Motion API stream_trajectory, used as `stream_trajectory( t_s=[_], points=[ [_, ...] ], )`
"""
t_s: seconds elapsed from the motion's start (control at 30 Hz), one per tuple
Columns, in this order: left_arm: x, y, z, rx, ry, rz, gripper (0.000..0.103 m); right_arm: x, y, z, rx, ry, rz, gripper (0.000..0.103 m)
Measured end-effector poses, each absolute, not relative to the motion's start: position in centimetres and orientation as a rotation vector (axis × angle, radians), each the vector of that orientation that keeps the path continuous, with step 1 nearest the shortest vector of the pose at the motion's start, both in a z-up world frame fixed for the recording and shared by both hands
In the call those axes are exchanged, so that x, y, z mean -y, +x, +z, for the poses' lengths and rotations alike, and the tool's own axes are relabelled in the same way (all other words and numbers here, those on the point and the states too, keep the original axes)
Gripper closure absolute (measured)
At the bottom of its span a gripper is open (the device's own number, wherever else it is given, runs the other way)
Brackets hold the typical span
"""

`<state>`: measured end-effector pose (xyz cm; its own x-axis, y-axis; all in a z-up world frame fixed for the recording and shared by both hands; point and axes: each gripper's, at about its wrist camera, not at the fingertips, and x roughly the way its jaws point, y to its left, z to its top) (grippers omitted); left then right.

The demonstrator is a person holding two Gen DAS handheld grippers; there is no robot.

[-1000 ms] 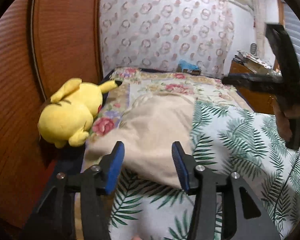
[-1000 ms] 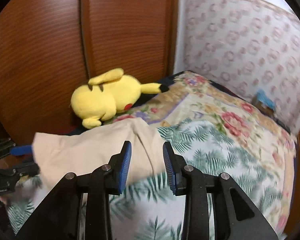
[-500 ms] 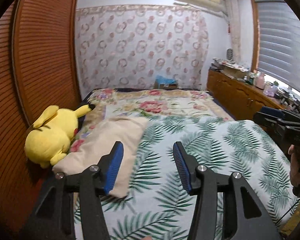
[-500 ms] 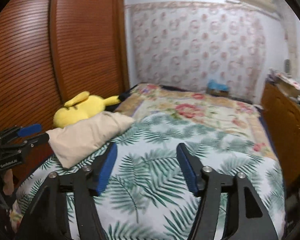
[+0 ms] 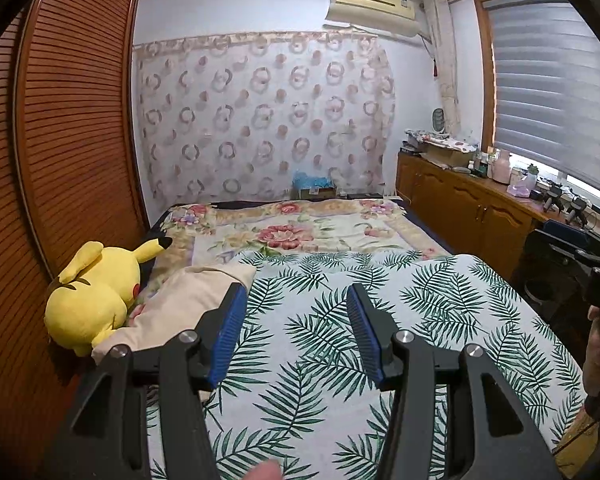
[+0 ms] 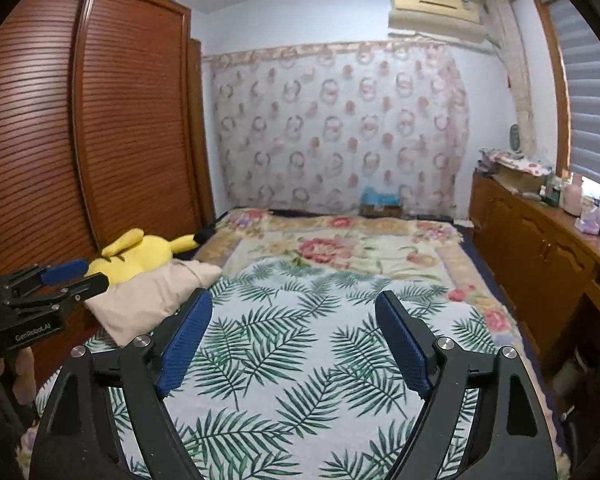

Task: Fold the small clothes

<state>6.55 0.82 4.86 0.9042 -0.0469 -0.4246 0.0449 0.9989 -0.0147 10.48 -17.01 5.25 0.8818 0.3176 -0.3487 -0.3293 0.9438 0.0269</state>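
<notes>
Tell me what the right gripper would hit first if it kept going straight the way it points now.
Probably the palm-leaf bedspread: the right gripper, jaws open and empty, points slightly downward along the bed. Nothing lies in that line; the beige folded garment sits off to the left. Depth is uncertain.

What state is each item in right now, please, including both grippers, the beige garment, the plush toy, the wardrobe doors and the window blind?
left gripper: open, empty, above the leaf-print sheet.
right gripper: open, empty, wider gap.
beige garment: folded, lying flat at the bed's left edge, not gripped.
yellow plush toy: lying on its side beside the garment.
wardrobe doors: closed.
window blind: lowered most of the way.
</notes>
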Motion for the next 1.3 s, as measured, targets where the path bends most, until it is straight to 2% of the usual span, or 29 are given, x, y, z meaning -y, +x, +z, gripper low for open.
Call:
stream_trajectory(
  t_s=[1.3],
  points=[
    [-0.8, 5.6, 5.4, -0.428, -0.027, -0.031, 0.051, 19.0, 9.5, 4.9, -0.343, -0.01, 0.313, 0.017]
  ],
)
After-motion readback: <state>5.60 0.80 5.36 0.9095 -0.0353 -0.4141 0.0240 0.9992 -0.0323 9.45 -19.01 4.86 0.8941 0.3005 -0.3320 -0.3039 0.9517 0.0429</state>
